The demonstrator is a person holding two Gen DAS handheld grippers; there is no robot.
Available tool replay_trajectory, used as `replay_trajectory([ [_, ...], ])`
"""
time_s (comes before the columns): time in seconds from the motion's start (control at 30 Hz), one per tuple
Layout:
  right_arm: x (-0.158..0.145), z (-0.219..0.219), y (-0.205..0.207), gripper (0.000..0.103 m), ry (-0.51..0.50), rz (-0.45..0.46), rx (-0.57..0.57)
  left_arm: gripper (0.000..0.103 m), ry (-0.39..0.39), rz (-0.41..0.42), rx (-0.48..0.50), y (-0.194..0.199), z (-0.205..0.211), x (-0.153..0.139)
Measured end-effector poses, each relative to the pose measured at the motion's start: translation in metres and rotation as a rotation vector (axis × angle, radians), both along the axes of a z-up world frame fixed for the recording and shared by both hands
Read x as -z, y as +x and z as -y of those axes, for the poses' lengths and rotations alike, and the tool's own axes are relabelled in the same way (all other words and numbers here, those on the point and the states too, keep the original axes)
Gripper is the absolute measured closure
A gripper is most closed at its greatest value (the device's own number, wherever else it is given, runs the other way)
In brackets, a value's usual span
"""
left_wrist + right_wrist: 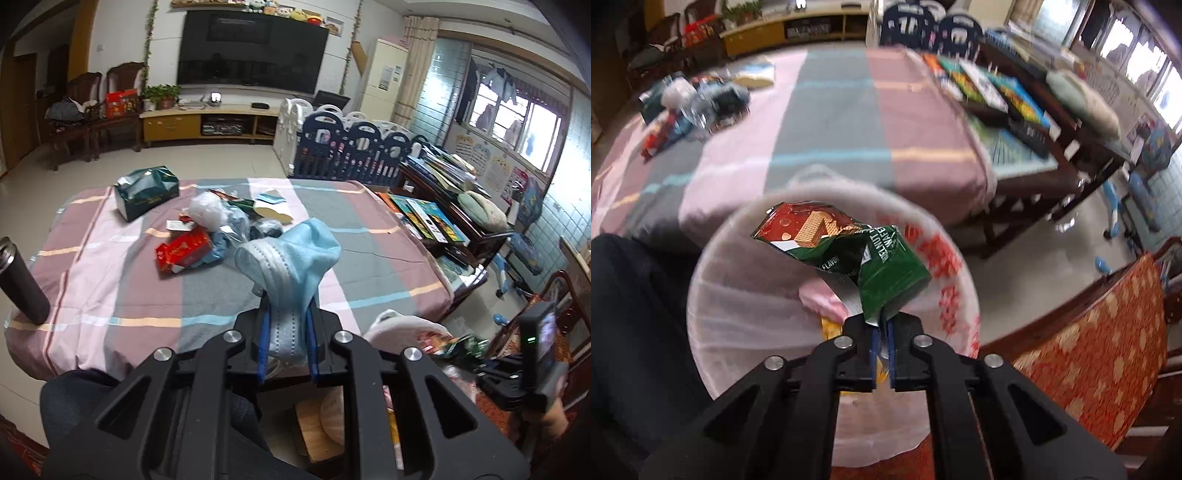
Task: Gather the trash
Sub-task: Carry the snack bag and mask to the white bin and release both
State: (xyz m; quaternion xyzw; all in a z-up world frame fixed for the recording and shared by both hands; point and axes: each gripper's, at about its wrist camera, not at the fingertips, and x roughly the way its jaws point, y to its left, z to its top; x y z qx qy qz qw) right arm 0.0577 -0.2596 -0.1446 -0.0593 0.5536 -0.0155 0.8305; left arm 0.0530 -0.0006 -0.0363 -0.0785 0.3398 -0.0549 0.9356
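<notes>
1. The left gripper (287, 321) is clamped on a crumpled blue face mask (291, 258), holding it up above the near edge of the table (110, 258).
2. The right gripper (882, 325) pinches a green and red wafer wrapper (846, 251) directly over the open white trash bag (746, 295), which sits below the table's edge beside a red patterned chair (1108, 350).
3. More trash (207, 232) lies heaped on the striped tablecloth: a red packet (183, 251), clear plastic and dark wrappers.
4. A green tissue box (146, 192) stands behind the heap, and a dark flask (22, 284) stands at the table's left edge.
</notes>
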Motion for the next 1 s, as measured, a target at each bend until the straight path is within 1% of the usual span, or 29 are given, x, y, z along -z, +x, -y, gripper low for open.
replay_trajectory([
  [0.03,0.007,0.000,0.001,0.078,-0.001,-0.027,0.008,0.086,0.001,-0.005,0.010,0.000,0.003,0.001],
  [0.07,0.010,0.001,0.001,0.059,-0.003,-0.030,0.018,0.086,0.005,-0.010,0.021,-0.001,0.007,0.003],
  [0.1,0.009,0.001,-0.002,0.045,-0.003,-0.010,0.029,0.086,0.005,-0.013,0.032,-0.001,0.011,0.004],
  [0.13,0.005,0.002,-0.003,0.043,0.005,0.016,0.038,0.086,-0.002,-0.018,0.048,0.000,0.015,0.005],
  [0.27,-0.017,0.017,-0.001,0.040,0.054,0.097,0.085,0.086,-0.056,-0.071,0.138,0.007,0.033,0.015],
  [0.4,-0.037,0.043,-0.001,0.037,0.142,0.169,0.181,0.086,-0.107,-0.128,0.257,0.013,0.057,0.030],
  [0.5,-0.044,0.061,-0.003,0.037,0.218,0.198,0.243,0.086,-0.118,-0.192,0.359,0.019,0.083,0.045],
  [0.57,-0.047,0.071,-0.004,0.037,0.265,0.211,0.274,0.086,-0.121,-0.246,0.449,0.023,0.105,0.059],
  [0.67,-0.053,0.077,-0.006,0.037,0.281,0.236,0.287,0.082,-0.064,-0.293,0.548,0.024,0.138,0.079],
  [0.7,-0.054,0.078,-0.006,0.037,0.280,0.240,0.287,0.076,-0.047,-0.305,0.576,0.025,0.148,0.085],
  [0.73,-0.054,0.079,-0.006,0.037,0.281,0.242,0.286,0.061,-0.037,-0.319,0.600,0.026,0.156,0.091],
  [0.77,-0.053,0.079,-0.006,0.037,0.284,0.242,0.288,0.054,-0.038,-0.330,0.622,0.026,0.162,0.096],
  [0.8,-0.052,0.080,-0.006,0.037,0.288,0.240,0.290,0.044,-0.044,-0.336,0.637,0.027,0.167,0.100],
  [0.83,-0.050,0.081,-0.005,0.037,0.295,0.235,0.297,0.038,-0.048,-0.339,0.640,0.028,0.168,0.102],
  [0.87,-0.048,0.082,-0.005,0.037,0.302,0.231,0.300,0.035,-0.047,-0.339,0.631,0.030,0.167,0.104],
  [0.9,-0.045,0.082,-0.004,0.037,0.309,0.224,0.303,0.029,-0.044,-0.336,0.616,0.032,0.165,0.105],
  [0.93,-0.042,0.081,-0.003,0.037,0.315,0.215,0.305,0.026,-0.041,-0.329,0.595,0.034,0.161,0.106],
  [1.0,-0.036,0.076,0.001,0.037,0.327,0.198,0.306,0.024,-0.038,-0.319,0.544,0.040,0.149,0.105],
])
